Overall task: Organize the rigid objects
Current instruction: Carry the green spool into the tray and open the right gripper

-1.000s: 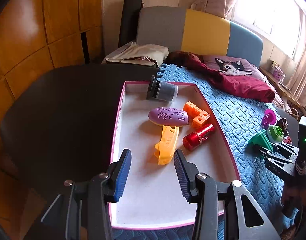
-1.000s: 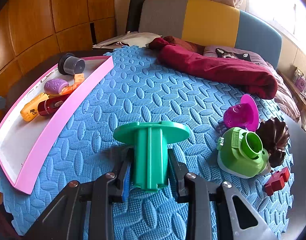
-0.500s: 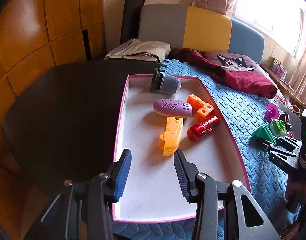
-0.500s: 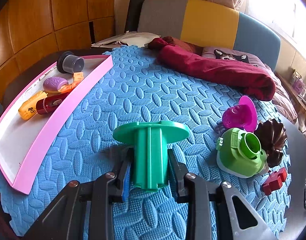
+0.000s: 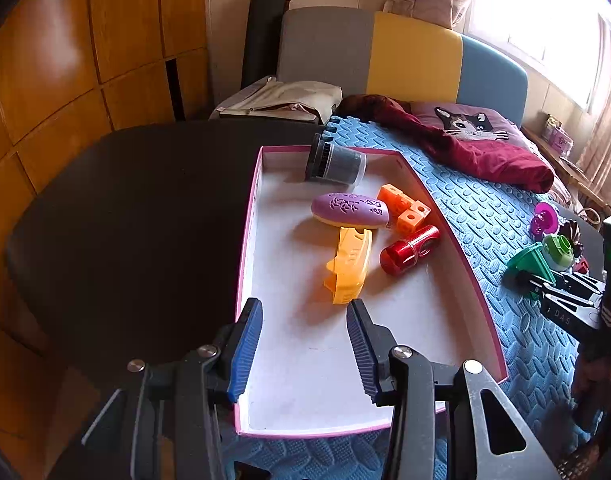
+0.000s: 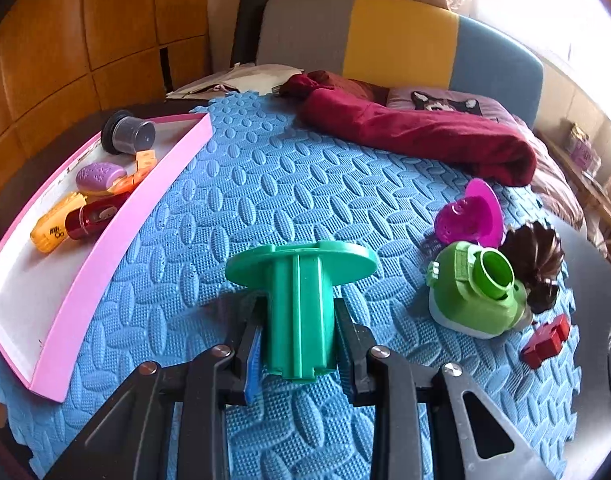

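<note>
Jaws clamp green spool (image 6: 301,304); only right wrist shows red block (image 6: 545,342).

Maroon blanket (image 6: 417,136) beside cat pillow (image 5: 465,124)

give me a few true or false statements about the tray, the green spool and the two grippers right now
1. The right gripper is shut on the green spool. True.
2. The left gripper holds the yellow piece. False: its jaws are open and empty above the pink tray, and the yellow piece lies in the tray.
3. The red cylinder lies inside the tray. True.
4. The green bottle is in the tray. False: it rests on the blue foam mat, beside the magenta piece.
5. The dark cup stands upright. False: it lies on its side at the tray's far end.
</note>
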A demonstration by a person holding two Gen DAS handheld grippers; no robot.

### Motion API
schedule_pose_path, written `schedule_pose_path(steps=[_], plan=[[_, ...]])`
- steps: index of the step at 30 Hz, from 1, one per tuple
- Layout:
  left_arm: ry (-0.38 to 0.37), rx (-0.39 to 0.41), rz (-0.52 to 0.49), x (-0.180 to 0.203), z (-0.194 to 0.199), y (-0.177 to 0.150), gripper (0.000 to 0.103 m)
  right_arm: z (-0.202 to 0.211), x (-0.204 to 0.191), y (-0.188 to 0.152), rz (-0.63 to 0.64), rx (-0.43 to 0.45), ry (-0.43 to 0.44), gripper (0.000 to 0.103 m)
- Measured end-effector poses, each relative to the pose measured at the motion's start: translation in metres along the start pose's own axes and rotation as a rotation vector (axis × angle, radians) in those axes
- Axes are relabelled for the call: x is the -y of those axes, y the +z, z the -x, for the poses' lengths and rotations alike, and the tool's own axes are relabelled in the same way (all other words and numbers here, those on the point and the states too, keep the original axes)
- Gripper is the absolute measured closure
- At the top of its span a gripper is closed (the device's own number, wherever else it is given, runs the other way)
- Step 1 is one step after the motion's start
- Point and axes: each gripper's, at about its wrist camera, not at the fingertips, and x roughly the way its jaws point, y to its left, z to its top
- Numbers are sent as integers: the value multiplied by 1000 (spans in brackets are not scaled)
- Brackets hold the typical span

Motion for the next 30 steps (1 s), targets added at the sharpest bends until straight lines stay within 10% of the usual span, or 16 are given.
schedule_pose_path(steps=[15, 24, 30], plan=[[-8, 14, 0, -2, 3, 0, 59, 42, -21, 8, -103, 34, 143, 73], [4, 43, 54, -22, 10, 7, 59, 74, -93, 34, 77, 83, 289, 73], [17, 42, 70, -31, 9, 7, 60, 49, -164, 32, 314, -48, 333, 73]])
